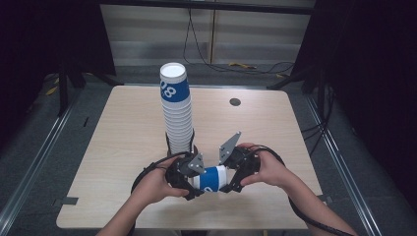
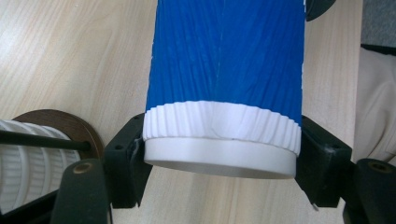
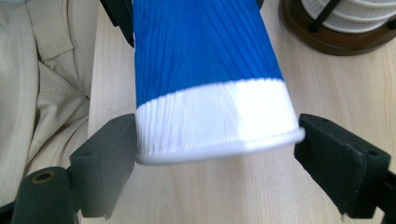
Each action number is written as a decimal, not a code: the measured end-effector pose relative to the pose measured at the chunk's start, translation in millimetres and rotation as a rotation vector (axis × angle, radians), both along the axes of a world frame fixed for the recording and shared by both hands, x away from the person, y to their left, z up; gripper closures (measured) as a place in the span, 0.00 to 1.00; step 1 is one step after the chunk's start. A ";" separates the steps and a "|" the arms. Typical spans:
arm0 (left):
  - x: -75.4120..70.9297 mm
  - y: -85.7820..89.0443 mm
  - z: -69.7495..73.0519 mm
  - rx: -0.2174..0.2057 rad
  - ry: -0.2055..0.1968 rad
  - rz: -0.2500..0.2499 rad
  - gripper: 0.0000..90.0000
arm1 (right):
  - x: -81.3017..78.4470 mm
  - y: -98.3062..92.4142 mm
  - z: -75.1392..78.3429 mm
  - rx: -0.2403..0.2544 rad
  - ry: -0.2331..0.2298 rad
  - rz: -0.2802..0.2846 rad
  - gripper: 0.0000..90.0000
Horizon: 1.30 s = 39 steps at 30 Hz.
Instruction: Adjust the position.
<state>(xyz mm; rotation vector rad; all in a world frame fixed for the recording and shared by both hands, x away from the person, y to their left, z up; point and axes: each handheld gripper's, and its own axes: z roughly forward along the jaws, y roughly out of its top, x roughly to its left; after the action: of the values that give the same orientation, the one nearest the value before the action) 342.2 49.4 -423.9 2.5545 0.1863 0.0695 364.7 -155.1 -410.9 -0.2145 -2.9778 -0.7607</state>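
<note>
Cup [image 1: 211, 179]: lying sideways above the desk [image 1: 118, 147], left gripper [image 1: 193, 183] fingers clamping its base; right gripper [image 1: 230, 183] fingers standing parted around its rim, barely touching. Cup stack [image 1: 176, 105] standing behind; interiors hidden.

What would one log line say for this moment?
left gripper: shut on cup | right gripper: jaws open around cup | cup stack: upright behind

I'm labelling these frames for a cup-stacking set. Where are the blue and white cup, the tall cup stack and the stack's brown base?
blue and white cup [image 1: 210, 178], high view, on its blue middle band.
tall cup stack [image 1: 177, 115], high view, on its white ribbed side.
brown base [image 3: 327, 42], right gripper view, on its rim.
</note>
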 end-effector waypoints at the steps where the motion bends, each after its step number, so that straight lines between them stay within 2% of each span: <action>1: 0.2 0.3 -0.3 -0.011 0.002 0.001 0.33 | 0.1 -1.3 -0.4 0.017 0.009 -0.005 0.15; 7: 1.8 3.2 0.2 -0.034 0.010 0.019 0.33 | 1.1 -6.3 -0.6 0.041 0.008 -0.023 0.14; 12: 1.8 5.4 -0.8 -0.035 0.024 0.027 0.33 | 1.6 -9.5 1.7 0.058 -0.007 -0.014 0.14; 16: 2.4 7.2 -0.2 -0.036 0.025 0.023 0.33 | 1.1 -14.2 1.0 0.076 -0.004 -0.034 0.13; 17: 2.3 8.1 0.2 -0.055 0.034 0.032 0.33 | 1.2 -15.5 0.9 0.084 0.000 -0.040 0.13; 20: 3.2 9.7 0.9 -0.062 0.039 0.033 0.33 | 1.1 -18.6 -0.3 0.113 -0.004 -0.039 0.13; 22: 3.6 10.3 0.9 -0.065 0.045 0.036 0.33 | 0.8 -19.7 -0.5 0.113 -0.011 -0.042 0.13; 23: 4.0 10.9 0.4 -0.070 0.049 0.039 0.33 | -0.1 -22.2 -1.5 0.138 -0.014 -0.045 0.13; 26: 4.8 12.0 -0.4 -0.071 0.052 0.044 0.33 | -0.8 -26.5 -3.1 0.156 -0.014 -0.067 0.13; 31: 6.1 14.4 -0.3 -0.078 0.058 0.055 0.33 | -1.0 -35.8 -6.3 0.221 -0.015 -0.092 0.13; 32: 6.1 14.4 -0.3 -0.078 0.058 0.055 0.33 | -1.7 -37.3 -6.4 0.218 -0.019 -0.100 0.13; 38: 8.8 17.1 2.0 -0.093 0.059 0.056 0.33 | -4.5 -43.0 -8.4 0.282 -0.037 -0.109 0.13; 39: 8.0 16.7 0.9 -0.111 0.063 0.070 0.33 | -5.3 -43.3 -9.2 0.292 -0.042 -0.113 0.13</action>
<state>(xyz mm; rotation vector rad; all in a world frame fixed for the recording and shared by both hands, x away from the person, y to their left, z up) 350.2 66.1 -423.0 2.4410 0.2957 0.0051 359.4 -198.4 -420.0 -0.3550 -2.8636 -1.2129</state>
